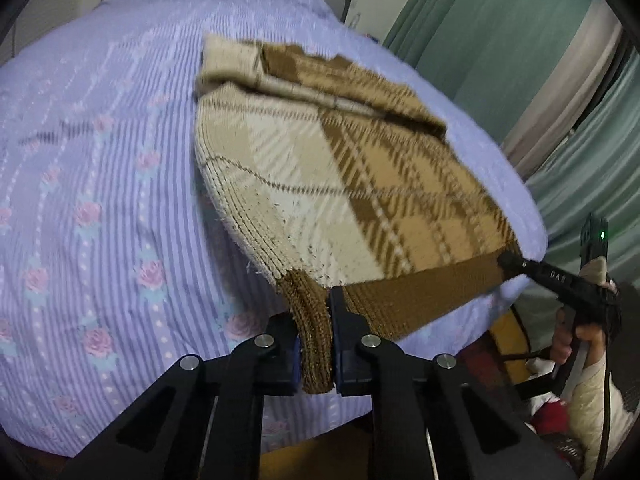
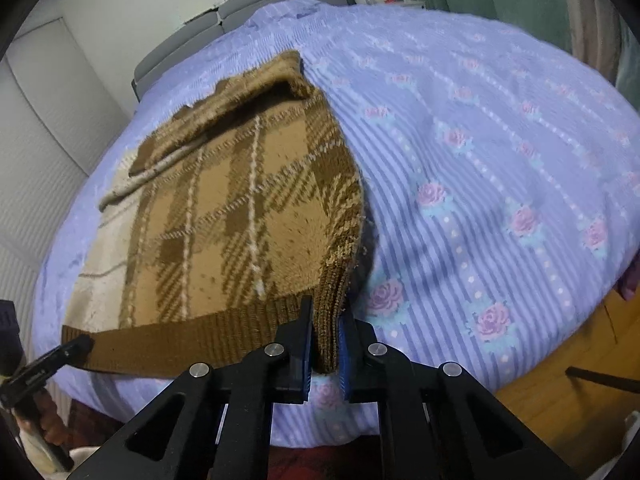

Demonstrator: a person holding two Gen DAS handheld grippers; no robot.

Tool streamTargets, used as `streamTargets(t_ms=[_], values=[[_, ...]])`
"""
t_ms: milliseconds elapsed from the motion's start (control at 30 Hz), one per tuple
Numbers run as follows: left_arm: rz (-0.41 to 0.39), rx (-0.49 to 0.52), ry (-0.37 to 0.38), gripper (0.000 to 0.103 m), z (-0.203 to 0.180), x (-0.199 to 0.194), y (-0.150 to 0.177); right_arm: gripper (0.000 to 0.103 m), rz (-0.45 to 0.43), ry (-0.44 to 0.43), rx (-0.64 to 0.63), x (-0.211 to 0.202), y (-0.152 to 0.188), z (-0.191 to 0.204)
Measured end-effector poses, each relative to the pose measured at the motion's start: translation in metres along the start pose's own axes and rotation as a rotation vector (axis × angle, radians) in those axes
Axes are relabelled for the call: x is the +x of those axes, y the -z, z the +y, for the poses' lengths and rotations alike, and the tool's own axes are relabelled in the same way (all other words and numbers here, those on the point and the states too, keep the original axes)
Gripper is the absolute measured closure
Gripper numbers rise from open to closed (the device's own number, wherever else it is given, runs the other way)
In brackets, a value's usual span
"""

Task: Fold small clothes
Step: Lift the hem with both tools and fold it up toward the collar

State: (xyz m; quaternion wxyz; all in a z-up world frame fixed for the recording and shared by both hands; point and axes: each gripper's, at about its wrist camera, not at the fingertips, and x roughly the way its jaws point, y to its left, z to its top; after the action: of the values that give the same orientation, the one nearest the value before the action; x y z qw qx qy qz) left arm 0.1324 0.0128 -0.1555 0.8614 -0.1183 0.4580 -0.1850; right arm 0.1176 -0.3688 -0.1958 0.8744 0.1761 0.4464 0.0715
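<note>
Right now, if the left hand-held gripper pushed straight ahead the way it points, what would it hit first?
The left hand-held gripper already clamps the sweater at its brown hem corner, so it would likely push into that knit first, then the purple floral bedcover underneath.

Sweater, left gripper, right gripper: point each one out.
sweater [image 1: 320,168]: left wrist view, on its plaid body.
left gripper [image 1: 316,344]: left wrist view, between the fingertips, shut on the hem corner.
right gripper [image 2: 326,340]: right wrist view, between the fingertips, shut on the other hem corner.
</note>
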Motion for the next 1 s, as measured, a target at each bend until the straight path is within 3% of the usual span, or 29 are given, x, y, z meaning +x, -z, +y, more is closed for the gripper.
streamTargets(t_ms=[167,500,767,1000], values=[[-0.095,-0.061,0.072,0.091,-0.008,-0.034,-0.021,0.092,-0.077,-0.095,0.046,-0.037,-0.012,0.014],[-0.244,-0.116,0.013,0.092,-0.01,-0.072,-0.081,0.092,-0.26,-0.248,0.153,-0.078,-0.067,0.04],[-0.338,-0.171,-0.077,0.092,-0.001,-0.071,-0.144,0.092,-0.424,-0.221,0.226,-0.077,-0.137,0.053],[-0.311,-0.254,-0.143,0.092,0.025,-0.037,-0.212,0.092,-0.437,-0.186,0.237,-0.041,-0.207,0.069]])
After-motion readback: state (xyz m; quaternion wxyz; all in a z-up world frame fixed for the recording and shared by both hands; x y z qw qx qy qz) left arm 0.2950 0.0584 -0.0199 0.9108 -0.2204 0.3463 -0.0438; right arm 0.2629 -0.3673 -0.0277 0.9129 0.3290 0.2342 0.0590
